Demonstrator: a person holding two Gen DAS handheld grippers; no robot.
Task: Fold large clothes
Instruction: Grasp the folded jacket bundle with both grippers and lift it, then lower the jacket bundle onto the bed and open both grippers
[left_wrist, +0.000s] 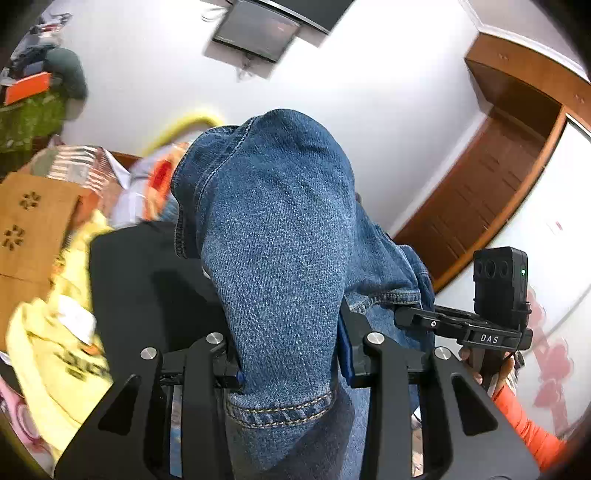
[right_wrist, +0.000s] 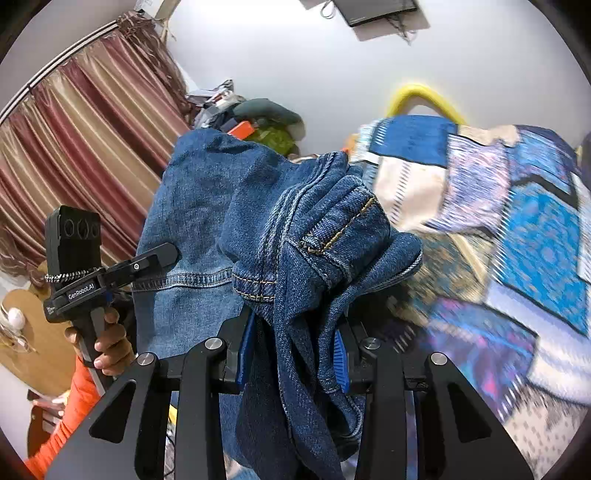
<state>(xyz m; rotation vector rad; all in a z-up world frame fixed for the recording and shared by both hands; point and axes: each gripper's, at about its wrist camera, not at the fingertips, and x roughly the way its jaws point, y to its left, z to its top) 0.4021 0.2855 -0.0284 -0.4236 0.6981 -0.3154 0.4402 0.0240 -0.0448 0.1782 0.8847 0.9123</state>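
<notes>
A pair of blue jeans (left_wrist: 273, 229) hangs lifted in the air, held at two places. My left gripper (left_wrist: 288, 354) is shut on a hemmed part of the jeans, and the denim drapes over and hides its fingertips. In the right wrist view my right gripper (right_wrist: 291, 343) is shut on a bunched, stitched part of the same jeans (right_wrist: 306, 236). Each gripper shows in the other's view: the right gripper (left_wrist: 413, 317) at the right, the left gripper (right_wrist: 162, 254) at the left, both gripped by hands with orange sleeves.
Below lies a bed with a blue patchwork quilt (right_wrist: 517, 236). A black surface (left_wrist: 147, 280), yellow clothes (left_wrist: 55, 354) and a cardboard box (left_wrist: 33, 221) are at the left. A wooden door (left_wrist: 480, 199) and striped curtains (right_wrist: 74, 147) flank the white wall.
</notes>
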